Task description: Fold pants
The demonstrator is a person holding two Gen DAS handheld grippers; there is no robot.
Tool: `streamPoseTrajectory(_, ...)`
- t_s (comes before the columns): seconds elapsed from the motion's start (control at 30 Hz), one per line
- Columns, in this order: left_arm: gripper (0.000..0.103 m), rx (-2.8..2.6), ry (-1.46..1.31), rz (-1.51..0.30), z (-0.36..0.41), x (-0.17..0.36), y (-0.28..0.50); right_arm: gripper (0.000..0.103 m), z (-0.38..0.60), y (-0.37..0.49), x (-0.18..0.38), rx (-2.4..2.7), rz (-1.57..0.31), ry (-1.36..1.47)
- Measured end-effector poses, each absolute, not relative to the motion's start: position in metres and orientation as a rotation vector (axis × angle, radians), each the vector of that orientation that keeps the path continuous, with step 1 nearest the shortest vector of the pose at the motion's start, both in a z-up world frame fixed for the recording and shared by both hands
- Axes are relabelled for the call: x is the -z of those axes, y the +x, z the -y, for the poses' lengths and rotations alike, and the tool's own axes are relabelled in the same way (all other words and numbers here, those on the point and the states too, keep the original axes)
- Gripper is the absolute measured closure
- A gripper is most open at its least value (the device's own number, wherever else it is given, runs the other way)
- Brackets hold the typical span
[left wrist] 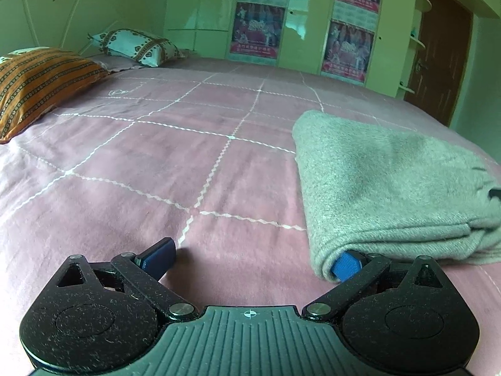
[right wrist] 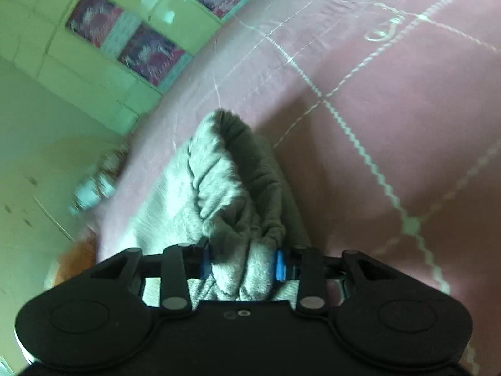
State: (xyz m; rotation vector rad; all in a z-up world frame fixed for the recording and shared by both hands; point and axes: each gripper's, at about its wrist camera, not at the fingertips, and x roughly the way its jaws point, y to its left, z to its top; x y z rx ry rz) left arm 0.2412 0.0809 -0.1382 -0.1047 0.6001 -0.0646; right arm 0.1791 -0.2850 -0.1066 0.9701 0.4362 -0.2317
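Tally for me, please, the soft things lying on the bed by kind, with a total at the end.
Grey pants: 1, folded, on the pink bedspread
Orange striped pillows: 1
White patterned pillows: 1
Total: 3

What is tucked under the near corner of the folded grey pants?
One blue fingertip of the left gripper is slid under the grey pants; its jaws stand wide open. Beneath lies the pink bedspread. How far the fingertip reaches is covered.
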Motion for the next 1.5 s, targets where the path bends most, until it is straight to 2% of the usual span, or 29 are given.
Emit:
streamPoseTrajectory(0.07,0.003,0.075,-0.084,-0.606,-0.082,0.136,0.237,0.064,0.277,0.166,0.097,0.268,-0.404,0.909)
streamPoseTrajectory(0.2,0.003,0.080,-0.054,-0.614,-0.087,0.130,0.228,0.067,0.261,0.150,0.070,0.304,-0.315,0.745)
streamPoseTrajectory(0.27,0.003,0.066,-0.046,-0.616,-0.091,0.125,0.225,0.077,0.253,0.152,0.059,0.295,-0.302,0.667)
streamPoseTrajectory(0.3,0.003,0.051,-0.043,-0.611,-0.092,0.122,0.223,0.086,0.251,0.159,0.054,0.283,-0.313,0.620)
streamPoseTrajectory(0.4,0.003,0.020,-0.060,-0.593,-0.100,0.110,0.221,0.089,0.236,0.176,0.041,0.249,-0.342,0.497)
streamPoseTrajectory(0.67,0.003,0.089,-0.097,-0.517,-0.079,0.072,0.252,0.088,0.191,0.214,0.029,0.188,-0.411,0.226)
streamPoseTrajectory(0.77,0.003,0.170,-0.065,-0.546,-0.046,0.072,0.273,0.082,0.164,0.244,0.046,0.301,-0.549,-0.073)
streamPoseTrajectory(0.8,0.003,0.195,-0.040,-0.569,-0.034,0.076,0.279,0.087,0.160,0.249,0.054,0.317,-0.581,-0.146)
streamPoseTrajectory(0.83,0.003,0.211,-0.002,-0.618,-0.022,0.083,0.287,0.091,0.165,0.252,0.062,0.335,-0.629,-0.153)
streamPoseTrajectory(0.93,0.003,0.218,0.019,-0.712,-0.015,0.103,0.298,0.091,0.183,0.241,0.066,0.335,-0.649,-0.093)
streamPoseTrajectory(1.03,0.003,0.182,0.003,-0.670,-0.023,0.098,0.294,0.088,0.178,0.234,0.058,0.299,-0.633,-0.135)
streamPoseTrajectory(1.2,0.003,0.190,0.019,-0.637,-0.017,0.088,0.305,0.082,0.180,0.235,0.033,0.270,-0.480,-0.035)
streamPoseTrajectory(1.27,0.003,0.185,0.054,-0.682,-0.010,0.097,0.318,0.082,0.180,0.248,0.038,0.265,-0.504,-0.047)
streamPoseTrajectory(1.37,0.000,0.215,0.012,-0.738,-0.014,0.113,0.327,0.083,0.184,0.265,0.065,0.335,-0.648,-0.145)
streamPoseTrajectory(1.5,0.000,0.200,0.005,-0.725,-0.019,0.107,0.319,0.081,0.187,0.251,0.060,0.304,-0.609,-0.118)
